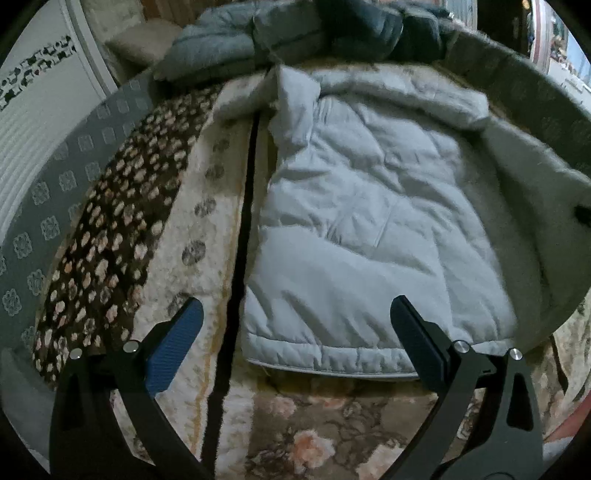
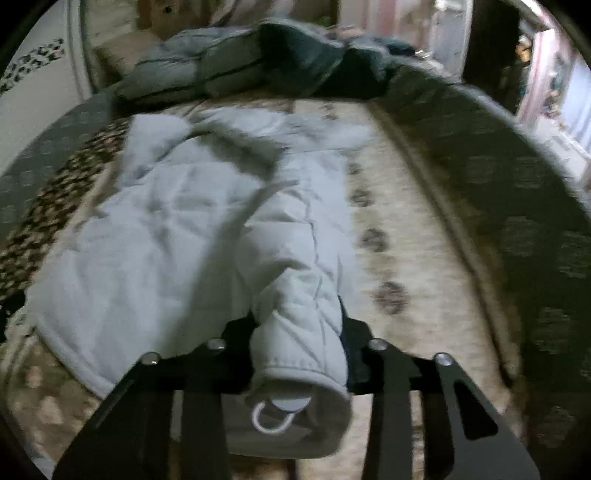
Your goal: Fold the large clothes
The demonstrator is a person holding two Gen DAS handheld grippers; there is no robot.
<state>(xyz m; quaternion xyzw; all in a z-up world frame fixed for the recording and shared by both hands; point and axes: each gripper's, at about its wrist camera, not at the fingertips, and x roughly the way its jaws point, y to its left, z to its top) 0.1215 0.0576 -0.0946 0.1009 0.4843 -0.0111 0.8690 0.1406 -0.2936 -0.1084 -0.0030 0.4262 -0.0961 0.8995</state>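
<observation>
The bed [image 1: 177, 206] carries a pale padded jacket [image 1: 369, 221] laid flat, its long axis running straight away from me, hem nearest, collar far. Beyond it a heap of darker jackets [image 1: 295, 33] lies well apart. My right gripper [image 2: 299, 343] is clamped on the sleeve [image 2: 295, 295] just above the cuff — that sleeve trails along the jacket's right edge. My left gripper [image 1: 295, 332] hovers over the hem's left corner, jaws wide apart, holding nothing — nearer the hem, I judge.
</observation>
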